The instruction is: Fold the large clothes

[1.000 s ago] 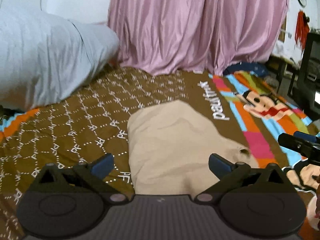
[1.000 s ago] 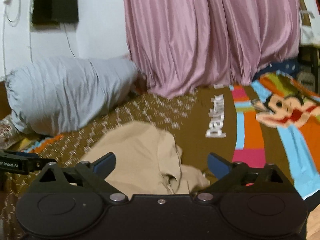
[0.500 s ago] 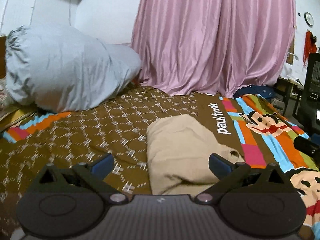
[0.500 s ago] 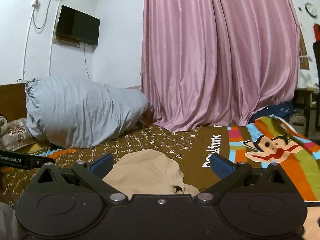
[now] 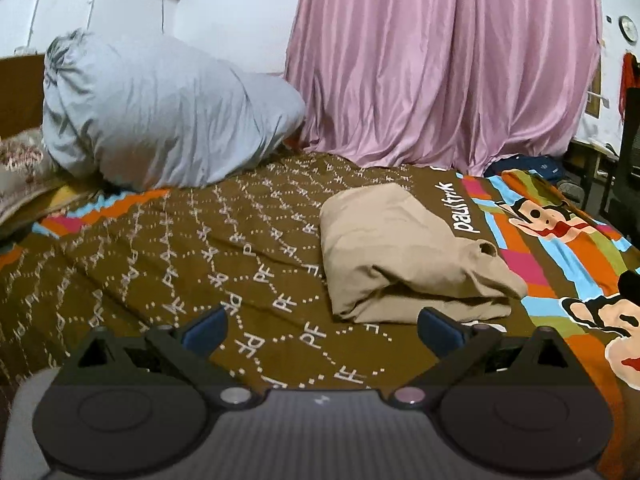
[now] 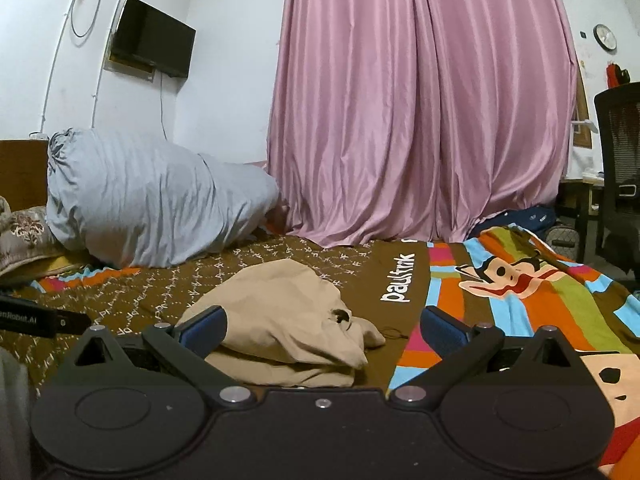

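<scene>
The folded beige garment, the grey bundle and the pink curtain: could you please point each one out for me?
folded beige garment (image 5: 400, 248): left wrist view, on its flat top layer.
grey bundle (image 6: 152, 208): right wrist view, on its wrinkled side.
pink curtain (image 6: 420, 120): right wrist view, on the middle pleats.

A: What's behind the bed (image 6: 304, 256)?

B: A pink curtain (image 6: 420, 120) hangs to bed level, with white walls (image 6: 224, 20) either side. A dark flat screen (image 6: 152, 42) is fixed high on the left wall, and a white cable (image 6: 86, 20) loops beside it.

A: And on the bed?

B: A brown patterned cover (image 5: 180, 260) with a bright cartoon panel, and a big grey bundle of bedding (image 6: 156, 208) against the headboard (image 6: 22, 168).

A: To the right?

B: A round wall clock (image 6: 605, 36), a black mesh chair (image 6: 620, 168), something red hanging on the wall.
</scene>
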### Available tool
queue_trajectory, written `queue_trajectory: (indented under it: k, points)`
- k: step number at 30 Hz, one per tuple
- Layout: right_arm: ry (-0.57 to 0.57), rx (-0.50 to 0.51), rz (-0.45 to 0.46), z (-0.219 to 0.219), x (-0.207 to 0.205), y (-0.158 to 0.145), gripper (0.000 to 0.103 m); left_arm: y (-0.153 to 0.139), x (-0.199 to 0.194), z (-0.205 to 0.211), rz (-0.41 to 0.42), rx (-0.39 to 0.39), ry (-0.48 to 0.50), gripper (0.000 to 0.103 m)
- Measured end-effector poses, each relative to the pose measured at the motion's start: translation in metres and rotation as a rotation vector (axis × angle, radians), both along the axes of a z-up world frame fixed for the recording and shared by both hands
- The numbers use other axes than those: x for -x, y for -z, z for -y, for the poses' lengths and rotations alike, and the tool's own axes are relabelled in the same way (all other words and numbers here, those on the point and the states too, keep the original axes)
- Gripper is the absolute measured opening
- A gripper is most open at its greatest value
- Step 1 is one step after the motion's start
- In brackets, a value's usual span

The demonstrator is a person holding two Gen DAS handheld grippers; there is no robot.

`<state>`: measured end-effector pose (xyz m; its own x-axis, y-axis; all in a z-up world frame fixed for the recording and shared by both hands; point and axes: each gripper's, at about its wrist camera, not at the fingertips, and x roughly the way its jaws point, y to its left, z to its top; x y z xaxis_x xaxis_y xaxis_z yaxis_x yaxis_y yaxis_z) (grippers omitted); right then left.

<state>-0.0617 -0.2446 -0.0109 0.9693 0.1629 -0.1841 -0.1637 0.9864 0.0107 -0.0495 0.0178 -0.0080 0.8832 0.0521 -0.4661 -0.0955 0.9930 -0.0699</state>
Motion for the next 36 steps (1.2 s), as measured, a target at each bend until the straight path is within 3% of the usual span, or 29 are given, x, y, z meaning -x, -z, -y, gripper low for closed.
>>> queue_trajectory:
  k: [16, 36]
  points:
    - [-0.046, -0.024, -0.147, -0.006, -0.03, 0.024, 0.102, 0.023, -0.01, 0.006, -0.065, -0.041, 0.014, 0.102]
    - [-0.046, -0.035, -0.157, -0.004, -0.031, 0.026, 0.102, 0.024, -0.01, 0.007, -0.068, -0.048, 0.019, 0.102]
